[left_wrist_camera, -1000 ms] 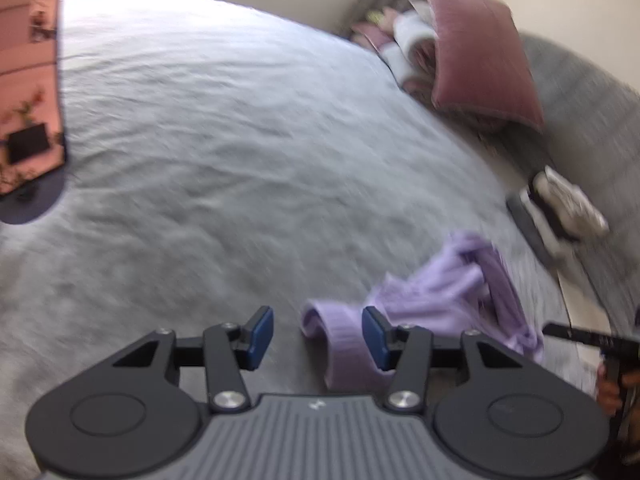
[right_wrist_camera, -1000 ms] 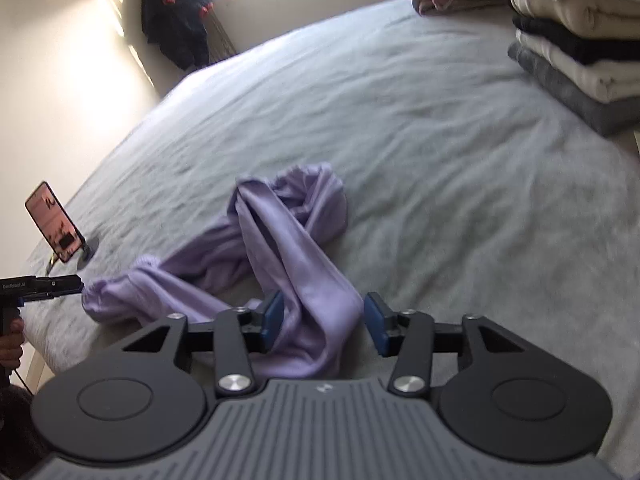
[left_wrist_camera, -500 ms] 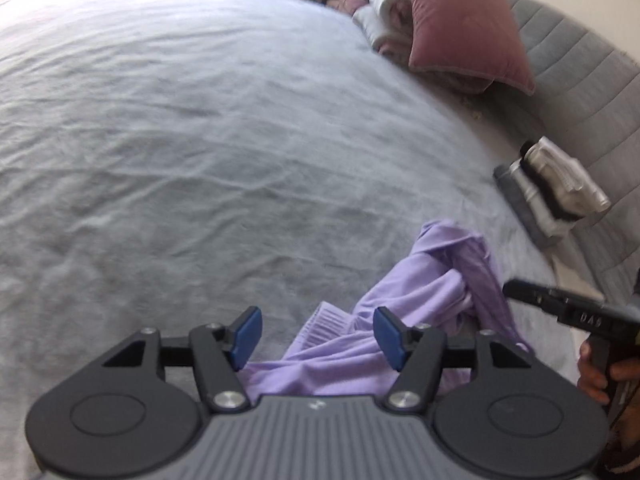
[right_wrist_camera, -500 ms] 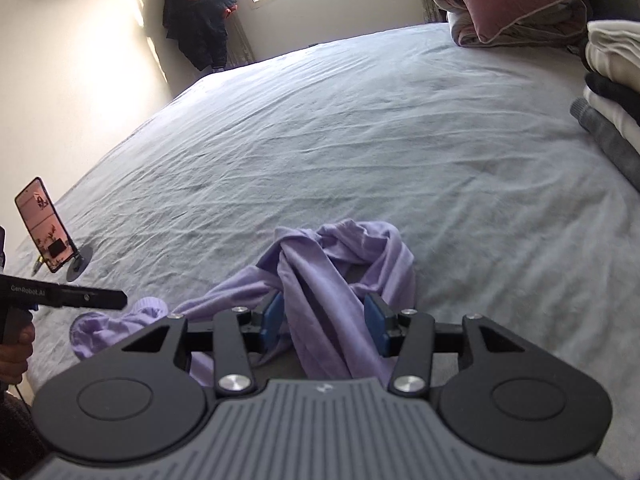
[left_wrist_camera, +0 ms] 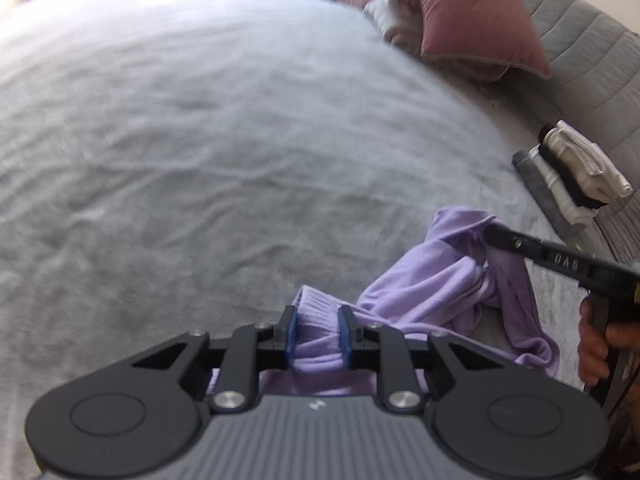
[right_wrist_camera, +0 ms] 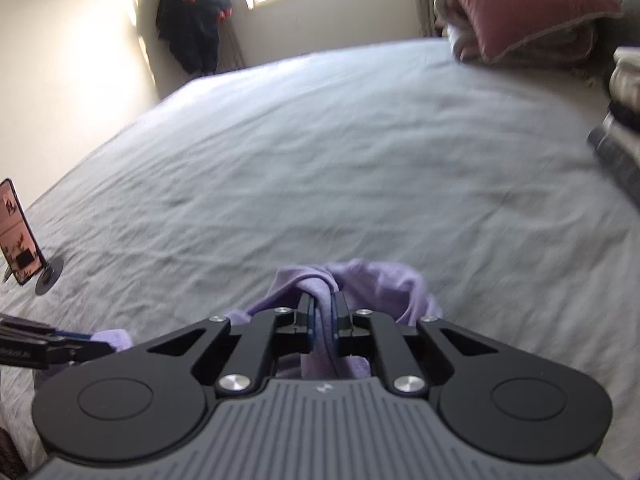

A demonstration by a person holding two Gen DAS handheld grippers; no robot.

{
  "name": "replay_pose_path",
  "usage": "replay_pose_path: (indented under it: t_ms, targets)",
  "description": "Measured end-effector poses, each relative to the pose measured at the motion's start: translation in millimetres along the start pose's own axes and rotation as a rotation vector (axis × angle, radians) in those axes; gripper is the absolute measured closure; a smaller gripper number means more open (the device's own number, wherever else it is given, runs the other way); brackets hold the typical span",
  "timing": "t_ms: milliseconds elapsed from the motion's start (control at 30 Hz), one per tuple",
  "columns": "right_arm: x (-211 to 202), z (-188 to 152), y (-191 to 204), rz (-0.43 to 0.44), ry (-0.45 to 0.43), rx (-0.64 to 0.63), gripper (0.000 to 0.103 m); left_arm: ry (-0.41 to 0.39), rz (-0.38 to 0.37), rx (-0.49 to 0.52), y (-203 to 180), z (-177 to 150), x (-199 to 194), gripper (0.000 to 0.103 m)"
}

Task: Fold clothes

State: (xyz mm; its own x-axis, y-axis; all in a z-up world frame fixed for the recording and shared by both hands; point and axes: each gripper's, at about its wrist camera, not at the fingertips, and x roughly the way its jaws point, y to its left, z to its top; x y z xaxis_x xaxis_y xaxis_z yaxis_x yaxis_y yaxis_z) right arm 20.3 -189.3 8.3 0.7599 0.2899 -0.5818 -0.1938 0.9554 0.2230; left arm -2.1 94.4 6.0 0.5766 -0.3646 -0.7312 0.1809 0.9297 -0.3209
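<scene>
The lilac garment [left_wrist_camera: 436, 284] is a soft knit piece, crumpled and twisted into a loose bunch, not folded at all. It lies on the grey bed cover [left_wrist_camera: 208, 152] near the edge closest to the cameras, towards the side of that edge where the headboard is. One ribbed end [left_wrist_camera: 316, 320] and one bunched fold [right_wrist_camera: 322, 292] are lifted a little from the cover.

Lilac garment [left_wrist_camera: 436, 288], grey bedspread [left_wrist_camera: 200, 140], dusty-pink pillow [left_wrist_camera: 476, 16], blue-padded black tongs [left_wrist_camera: 317, 338].
</scene>
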Motion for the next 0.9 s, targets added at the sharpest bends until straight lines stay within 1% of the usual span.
replay_pose_path:
  t_ms: [67,133,200,267,367,467,567,633,700,767,833,867,900]
  targets:
    - [-16,4,-5,-0.019,-0.053,-0.009,0.094,-0.053,-0.033,-0.012,2,-5,-20,0.082]
    - [-32,6,-13,-0.043,-0.083,-0.008,0.094,-0.092,-0.069,-0.016,3,-11,-39,0.083]
    - [-45,5,-22,-0.082,-0.083,-0.001,0.094,-0.111,-0.106,0.002,1,-17,-54,0.083]
    - [-55,2,-32,-0.121,-0.064,0.009,0.094,-0.111,-0.139,0.033,-3,-25,-66,0.083]
    - [-66,-5,-45,-0.177,-0.023,0.026,0.094,-0.087,-0.174,0.09,-11,-39,-77,0.083]
    - [-73,-10,-55,-0.192,0.007,0.042,0.094,-0.044,-0.196,0.14,-18,-56,-83,0.083]
    - [-78,-15,-58,-0.204,0.028,0.033,0.093,0.01,-0.206,0.166,-21,-72,-80,0.085]
    - [-81,-16,-60,-0.2,0.031,0.036,0.092,0.045,-0.201,0.168,-20,-81,-76,0.085]
    - [-84,-17,-60,-0.187,0.026,0.046,0.087,0.079,-0.199,0.165,-17,-88,-71,0.085]
    - [-83,-17,-56,-0.174,0.025,0.034,0.086,0.103,-0.205,0.16,-15,-93,-69,0.084]
    - [-82,-18,-51,-0.161,0.026,0.012,0.084,0.1,-0.21,0.145,-11,-94,-75,0.071]
    - [-80,-18,-48,-0.152,0.028,0.003,0.08,0.091,-0.214,0.132,-8,-93,-79,0.058]
    - [-80,-18,-45,-0.142,0.029,-0.003,0.076,0.075,-0.216,0.114,-4,-91,-84,0.052]
